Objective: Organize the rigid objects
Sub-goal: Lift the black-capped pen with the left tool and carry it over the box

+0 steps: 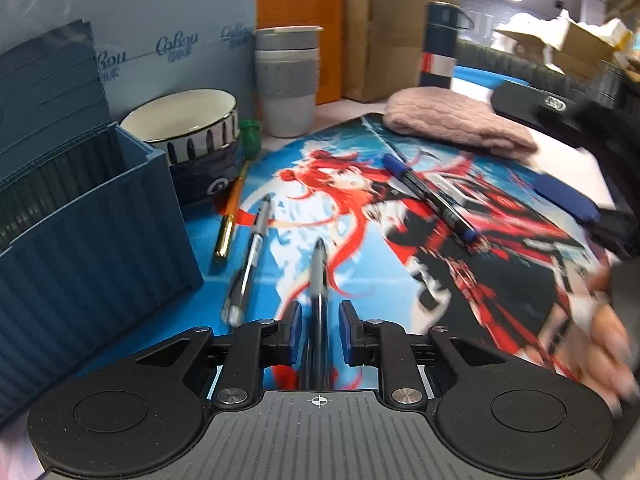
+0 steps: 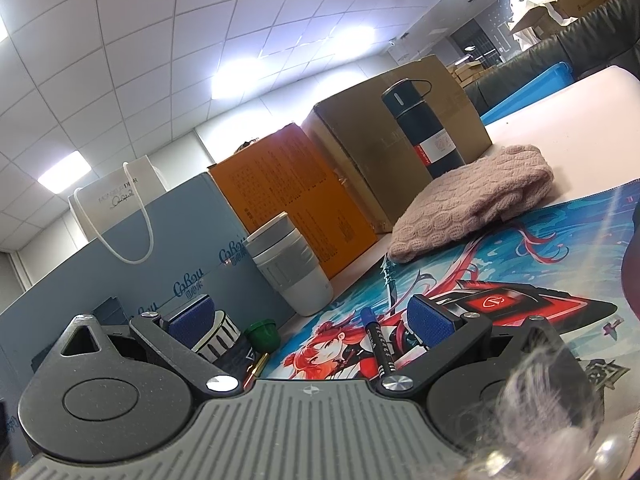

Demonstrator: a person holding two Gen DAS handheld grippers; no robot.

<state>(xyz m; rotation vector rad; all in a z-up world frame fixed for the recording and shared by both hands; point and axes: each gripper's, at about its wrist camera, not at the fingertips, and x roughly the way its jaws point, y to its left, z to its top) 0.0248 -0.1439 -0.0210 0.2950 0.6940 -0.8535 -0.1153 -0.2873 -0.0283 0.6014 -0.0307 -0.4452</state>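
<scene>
In the left wrist view, my left gripper [image 1: 319, 312] stands open, its blue pads either side of a grey-and-black pen [image 1: 319, 276] lying on the anime desk mat [image 1: 360, 288], not touching it. Another grey pen [image 1: 250, 258] and an orange-gold pen [image 1: 229, 216] lie to the left, beside a blue container box [image 1: 92, 248]. A blue marker [image 1: 430, 198] lies farther right. My right gripper [image 2: 308, 320] is open and empty, low over the mat [image 2: 520, 264], with the blue marker [image 2: 378, 346] between its fingers' line.
A striped bowl [image 1: 188, 128], a green cap [image 1: 251, 136], a grey-white cup [image 1: 287, 80], a pink knit hat [image 1: 460, 120], a dark flask [image 1: 440, 44], a black case [image 1: 552, 108], and cardboard boxes [image 1: 384, 28] and a paper bag [image 1: 172, 24] stand behind. A hand [image 1: 600, 340] is at right.
</scene>
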